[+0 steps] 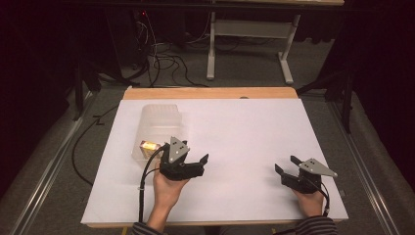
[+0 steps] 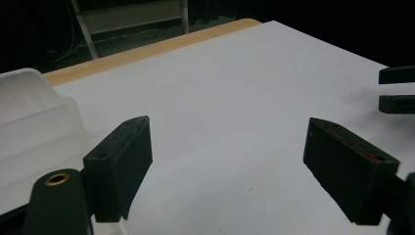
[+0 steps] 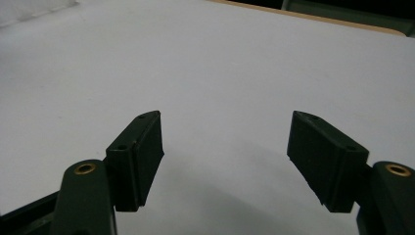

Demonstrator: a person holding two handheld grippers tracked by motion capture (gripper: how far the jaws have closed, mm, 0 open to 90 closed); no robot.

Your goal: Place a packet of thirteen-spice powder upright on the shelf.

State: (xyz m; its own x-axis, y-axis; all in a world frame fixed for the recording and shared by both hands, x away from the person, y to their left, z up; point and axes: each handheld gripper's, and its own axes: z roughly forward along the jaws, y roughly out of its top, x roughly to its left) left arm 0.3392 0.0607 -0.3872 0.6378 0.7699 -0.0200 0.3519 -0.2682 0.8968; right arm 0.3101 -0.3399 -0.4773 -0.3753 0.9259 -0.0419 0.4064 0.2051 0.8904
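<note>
My left gripper [image 1: 195,155] rests low over the white table top [image 1: 235,132], just right of a translucent plastic bin [image 1: 159,128]. A small yellow and red box [image 1: 149,145] lies in the bin's near end. In the left gripper view the left gripper [image 2: 227,134] is open, with bare white surface between its jaws and the bin [image 2: 29,117] at its left. My right gripper [image 1: 288,165] sits near the table's front right, and in its own view the right gripper [image 3: 225,122] is open with nothing between its fingers.
The table's wooden far edge [image 1: 210,93] borders the white sheet. Beyond it stand a white desk frame [image 1: 249,44] and cables on the floor [image 1: 166,63]. The right gripper's jaws [image 2: 396,88] show at the right edge of the left gripper view.
</note>
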